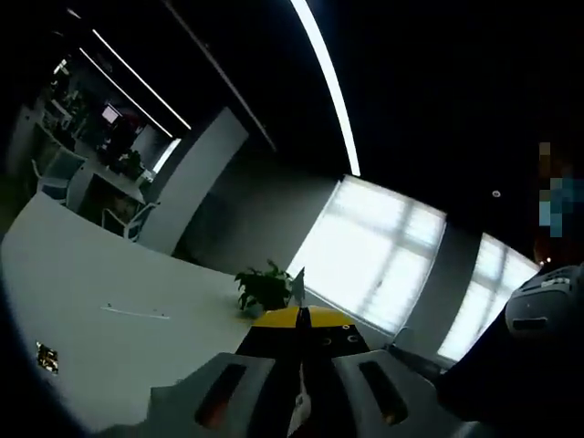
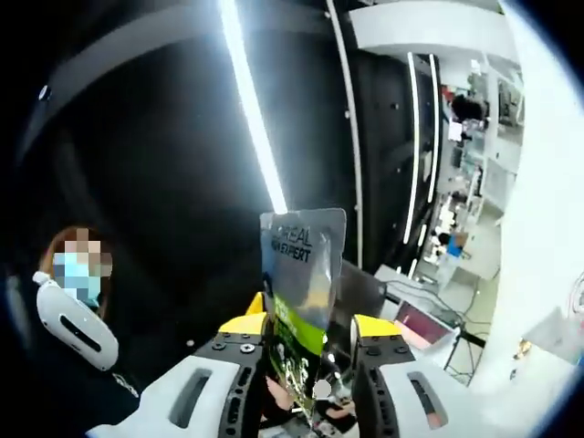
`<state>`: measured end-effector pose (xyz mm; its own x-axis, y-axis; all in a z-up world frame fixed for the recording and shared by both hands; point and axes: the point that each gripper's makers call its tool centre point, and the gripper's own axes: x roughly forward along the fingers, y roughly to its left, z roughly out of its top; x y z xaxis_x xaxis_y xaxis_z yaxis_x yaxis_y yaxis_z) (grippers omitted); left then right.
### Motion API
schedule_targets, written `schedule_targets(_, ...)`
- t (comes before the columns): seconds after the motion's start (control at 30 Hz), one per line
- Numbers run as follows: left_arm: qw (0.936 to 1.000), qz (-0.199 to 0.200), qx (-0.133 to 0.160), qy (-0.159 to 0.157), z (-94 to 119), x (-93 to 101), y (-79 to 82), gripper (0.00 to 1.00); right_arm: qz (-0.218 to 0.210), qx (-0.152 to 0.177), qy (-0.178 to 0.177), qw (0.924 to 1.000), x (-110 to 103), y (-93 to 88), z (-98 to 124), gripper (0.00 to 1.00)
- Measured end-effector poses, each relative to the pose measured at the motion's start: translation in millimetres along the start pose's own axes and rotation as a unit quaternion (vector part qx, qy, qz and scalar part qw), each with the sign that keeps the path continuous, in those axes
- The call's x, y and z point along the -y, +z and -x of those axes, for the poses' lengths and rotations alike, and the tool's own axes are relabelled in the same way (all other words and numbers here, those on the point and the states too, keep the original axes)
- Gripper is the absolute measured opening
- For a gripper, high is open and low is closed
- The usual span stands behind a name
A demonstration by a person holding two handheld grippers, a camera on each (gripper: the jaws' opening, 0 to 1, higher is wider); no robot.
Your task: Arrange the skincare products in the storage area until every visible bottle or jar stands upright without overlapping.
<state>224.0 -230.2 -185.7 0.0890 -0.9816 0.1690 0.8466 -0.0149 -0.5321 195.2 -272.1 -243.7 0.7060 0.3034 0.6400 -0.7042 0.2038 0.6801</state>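
Sachet [image 2: 301, 283] stands clamped in right hand-held gripper [image 2: 306, 383].

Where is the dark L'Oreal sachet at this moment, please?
In the right gripper view, the sachet stands upright at lower centre, clamped between the right tongs, raised toward the ceiling light strip.

Glossy plastic sachet [image 2: 302, 283]; matt white table [image 1: 82, 283]

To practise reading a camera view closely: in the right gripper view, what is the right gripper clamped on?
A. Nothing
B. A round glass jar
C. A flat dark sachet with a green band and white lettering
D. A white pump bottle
C: the right gripper is shut on a flat dark sachet that stands up between its jaws, with white lettering near the top and a green band lower down.
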Motion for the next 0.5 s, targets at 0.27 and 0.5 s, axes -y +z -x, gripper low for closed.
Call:
schedule_targets(0.27,0.9997,0.006,0.018,0.012,3.6,-12.5,2.7,0.01,0.039,-0.021,-0.014,0.9989,-6.8,9.6,1.2,0.02)
schedule_targets(0.5,0.9994,-0.019,-0.004,0.028,12.4,-28.9,-11.7,0.01,0.065,-0.080,-0.041,0.9938,-11.1,8.5,0.8,0.00)
